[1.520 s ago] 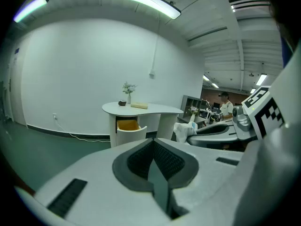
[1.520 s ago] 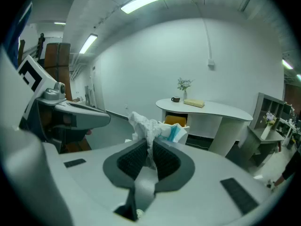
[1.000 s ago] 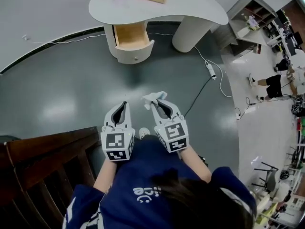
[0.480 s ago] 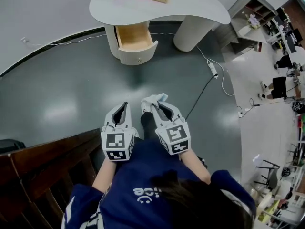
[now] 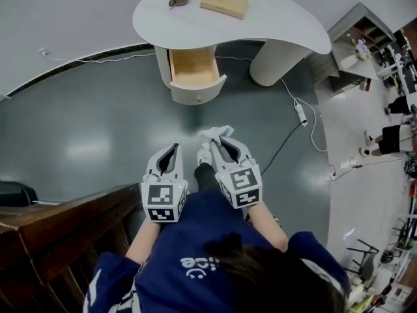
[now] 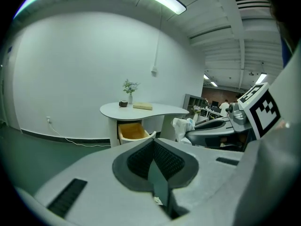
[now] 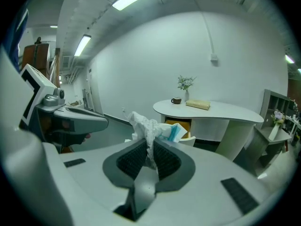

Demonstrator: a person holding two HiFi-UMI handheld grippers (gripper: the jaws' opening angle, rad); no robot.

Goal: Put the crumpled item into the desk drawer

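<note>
The only words to read are on the person's dark blue shirt (image 5: 171,253) — small white letters (image 5: 197,263) on the chest, seen upside down in the head view. They look like "ice", with a little curved mark beside them — the rest is too small to read.

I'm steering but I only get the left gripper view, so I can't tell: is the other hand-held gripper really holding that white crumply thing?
Observer: Yes. The right gripper view shows the right hand-held gripper pinched shut on the crumpled item.
Operator: Is anything on the ground near the desk?
Observer: In the head view, a white power strip with its cable lies on the floor right of the desk, not in front of the open drawer.
Operator: What's on my side?
Observer: Dark wooden furniture stands on the left hand-held gripper's side.
</note>
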